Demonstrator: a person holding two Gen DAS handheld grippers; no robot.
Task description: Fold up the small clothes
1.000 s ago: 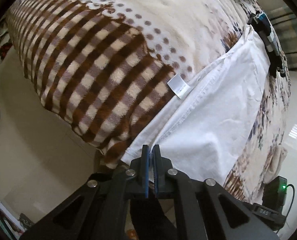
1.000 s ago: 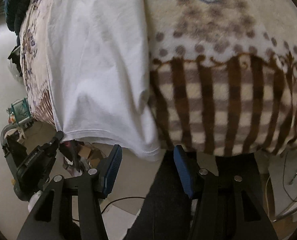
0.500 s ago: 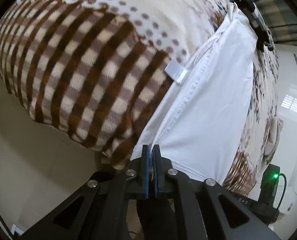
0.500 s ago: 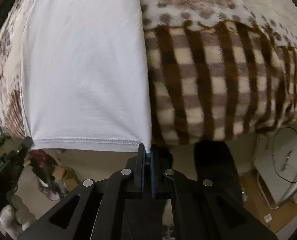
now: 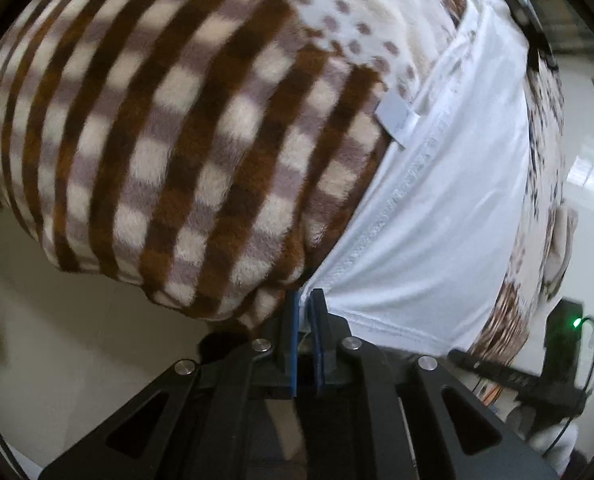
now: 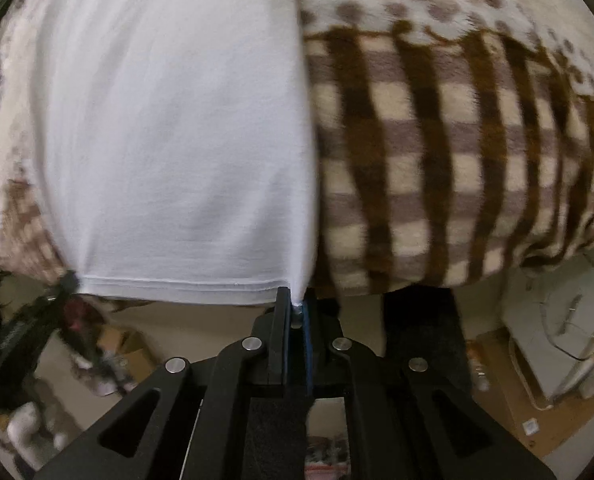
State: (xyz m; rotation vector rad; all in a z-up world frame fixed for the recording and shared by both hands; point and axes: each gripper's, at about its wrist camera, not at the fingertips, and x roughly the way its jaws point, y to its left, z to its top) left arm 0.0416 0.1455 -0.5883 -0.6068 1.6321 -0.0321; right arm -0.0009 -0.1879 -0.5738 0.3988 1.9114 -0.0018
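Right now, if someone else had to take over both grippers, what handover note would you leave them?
Left gripper: shut on a hem corner of the white garment.
Right gripper: shut on the other hem corner of the same garment.
Where things are: the garment lies flat on the checked brown blanket, its hem at the bed's edge and its label sticking out along one side.
Done: both hem corners gripped.
Left: no cross fold is visible yet; probably lift the hem and carry it up over the garment, release, then finish folding.
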